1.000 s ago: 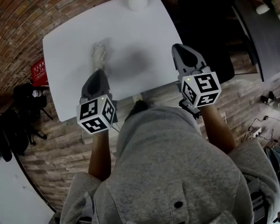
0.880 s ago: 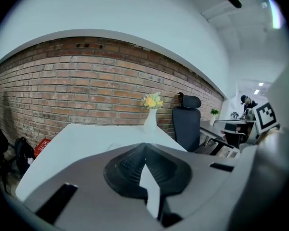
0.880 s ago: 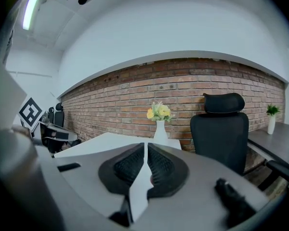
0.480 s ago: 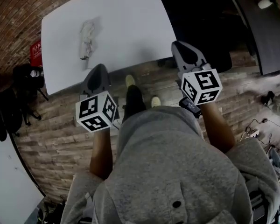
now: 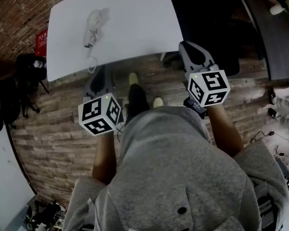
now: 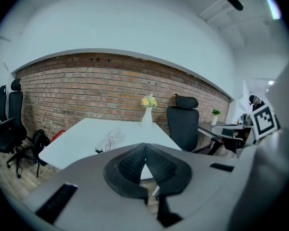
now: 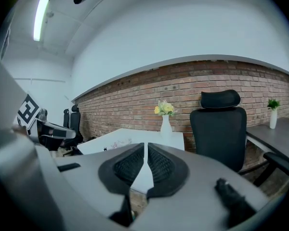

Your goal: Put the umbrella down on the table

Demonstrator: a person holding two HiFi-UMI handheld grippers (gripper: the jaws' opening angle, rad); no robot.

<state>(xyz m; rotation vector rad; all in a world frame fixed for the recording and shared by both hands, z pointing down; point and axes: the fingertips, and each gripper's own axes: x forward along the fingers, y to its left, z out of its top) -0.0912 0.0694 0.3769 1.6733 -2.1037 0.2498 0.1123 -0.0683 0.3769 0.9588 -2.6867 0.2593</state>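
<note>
On the table (image 5: 139,28), left of middle, the umbrella (image 5: 90,29) lies folded and flat, with its strap (image 5: 91,63) at the near edge. Your left gripper (image 5: 103,70) and right gripper (image 5: 186,47) sit short of that edge, both with jaws together on nothing. Placement looks done to me. If you touch anything, nudge the strap inboard so it can't snag, and otherwise keep both grippers clear.
</note>
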